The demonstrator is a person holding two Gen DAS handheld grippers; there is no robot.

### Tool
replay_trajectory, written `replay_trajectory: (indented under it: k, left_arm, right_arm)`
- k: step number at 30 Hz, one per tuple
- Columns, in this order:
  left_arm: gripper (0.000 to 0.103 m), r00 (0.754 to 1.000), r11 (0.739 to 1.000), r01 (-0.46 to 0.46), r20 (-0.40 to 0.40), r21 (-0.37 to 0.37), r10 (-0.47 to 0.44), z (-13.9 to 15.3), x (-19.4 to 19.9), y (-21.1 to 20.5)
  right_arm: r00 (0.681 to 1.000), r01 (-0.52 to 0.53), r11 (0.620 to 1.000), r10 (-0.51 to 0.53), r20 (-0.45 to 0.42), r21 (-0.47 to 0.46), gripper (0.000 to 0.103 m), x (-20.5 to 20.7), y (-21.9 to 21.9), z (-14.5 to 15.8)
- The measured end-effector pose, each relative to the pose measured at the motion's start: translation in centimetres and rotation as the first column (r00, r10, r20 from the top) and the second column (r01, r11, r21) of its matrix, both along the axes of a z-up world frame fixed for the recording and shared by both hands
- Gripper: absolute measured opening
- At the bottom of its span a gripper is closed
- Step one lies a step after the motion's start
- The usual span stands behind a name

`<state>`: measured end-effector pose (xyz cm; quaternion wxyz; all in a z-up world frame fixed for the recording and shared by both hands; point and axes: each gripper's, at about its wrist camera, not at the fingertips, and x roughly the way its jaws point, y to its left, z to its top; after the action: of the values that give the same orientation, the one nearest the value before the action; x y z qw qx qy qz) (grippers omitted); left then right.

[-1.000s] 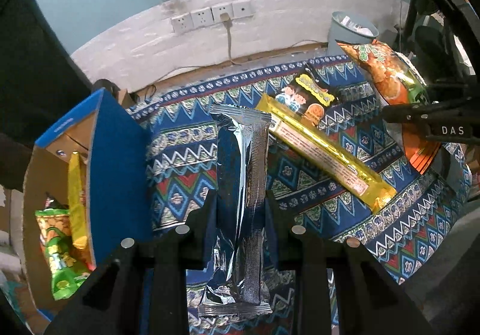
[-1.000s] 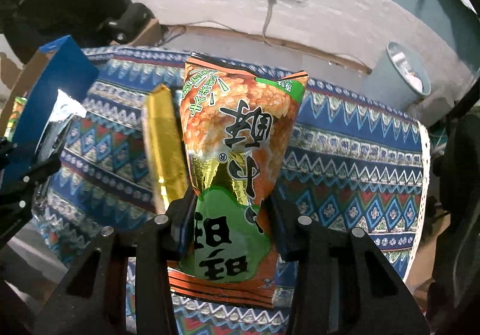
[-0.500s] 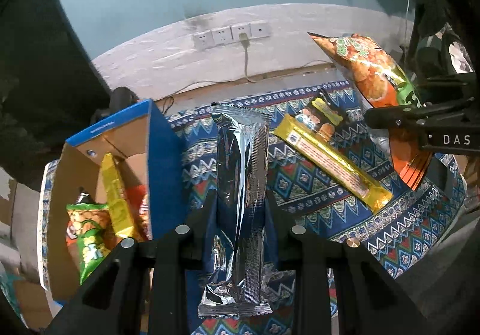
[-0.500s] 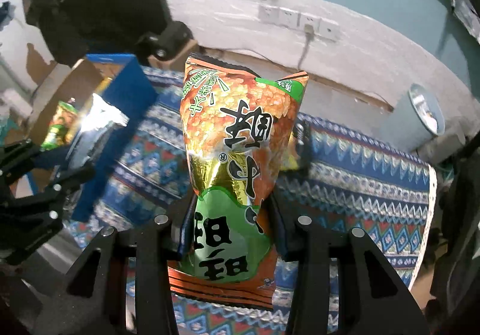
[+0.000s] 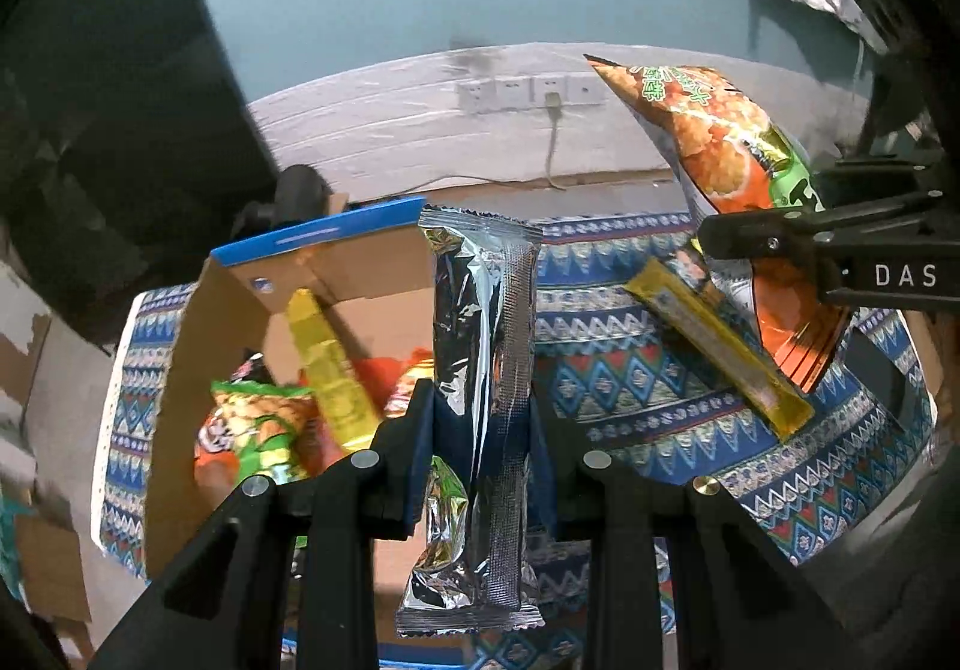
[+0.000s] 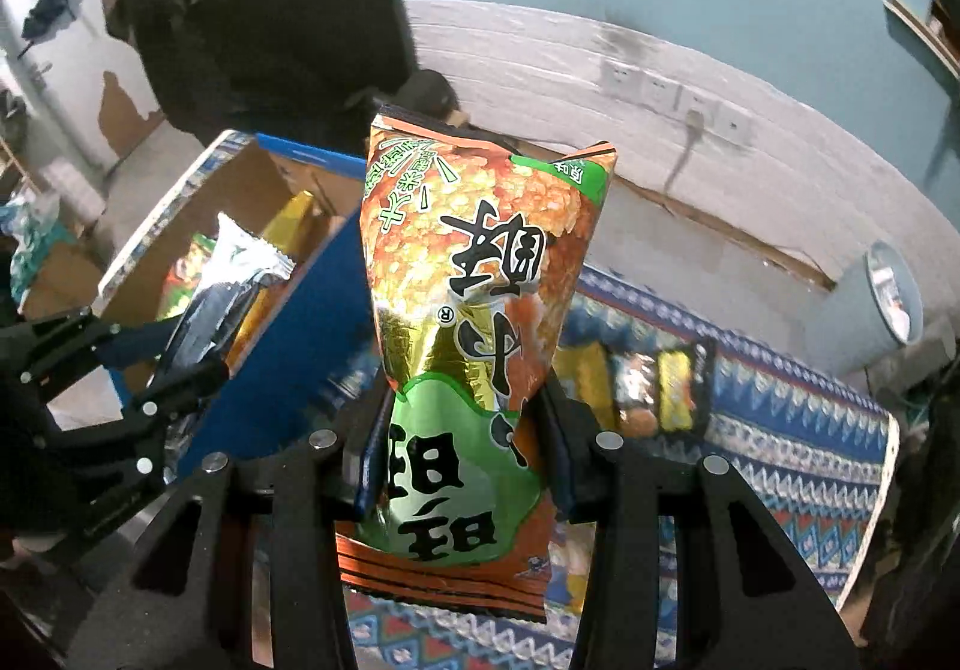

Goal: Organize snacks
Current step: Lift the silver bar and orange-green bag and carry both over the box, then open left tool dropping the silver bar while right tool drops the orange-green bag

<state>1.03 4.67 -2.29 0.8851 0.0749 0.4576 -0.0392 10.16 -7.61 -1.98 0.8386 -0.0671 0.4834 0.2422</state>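
My left gripper (image 5: 483, 430) is shut on a long silver foil packet (image 5: 480, 346) and holds it in the air at the right edge of an open cardboard box (image 5: 240, 298) with blue outer walls. The box holds a yellow bar (image 5: 330, 370) and a green-orange bag (image 5: 264, 424). My right gripper (image 6: 462, 430) is shut on an orange and green snack bag (image 6: 474, 310), held upright above the table to the right of the box (image 6: 252, 184). The bag also shows in the left wrist view (image 5: 720, 142). A gold bar packet (image 5: 720, 352) lies on the patterned cloth.
A patterned blue tablecloth (image 5: 630, 388) covers the table. A small dark and yellow snack packet (image 6: 660, 382) lies on it. A grey bin (image 6: 882, 310) stands on the floor at the right. Wall sockets (image 5: 528, 91) and a cable are on the back wall.
Both grippers rose and moved left toward the box with their packets. The box interior has come into view under the silver packet.
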Motion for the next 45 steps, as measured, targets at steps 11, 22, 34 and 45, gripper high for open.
replay_trajectory:
  k: [11, 22, 34, 45]
  left_arm:
    - [0.029, 0.994, 0.994, -0.108, 0.006, -0.030, 0.108, 0.1, -0.3, 5.9]
    - [0.029, 0.980, 0.980, -0.196, 0.007, -0.044, 0.197, -0.2, -0.8, 10.6]
    - [0.029, 0.955, 0.954, -0.297, -0.028, -0.028, 0.297, -1.7, -0.8, 14.7]
    - [0.068, 0.944, 0.945, -0.328, -0.045, -0.001, 0.327, -1.9, -0.8, 14.8]
  right_arm:
    - [0.996, -0.090, 0.996, 0.090, 0.006, 0.019, 0.042, 0.9, 6.7, 0.5]
    - [0.985, -0.168, 0.985, 0.169, -0.031, 0.045, 0.042, 1.8, 13.1, -0.6]
    - [0.967, -0.240, 0.970, 0.242, -0.081, 0.037, 0.044, 1.5, 19.5, -2.9]
    - [0.970, -0.232, 0.972, 0.234, -0.065, 0.034, 0.061, 1.3, 18.9, -2.8]
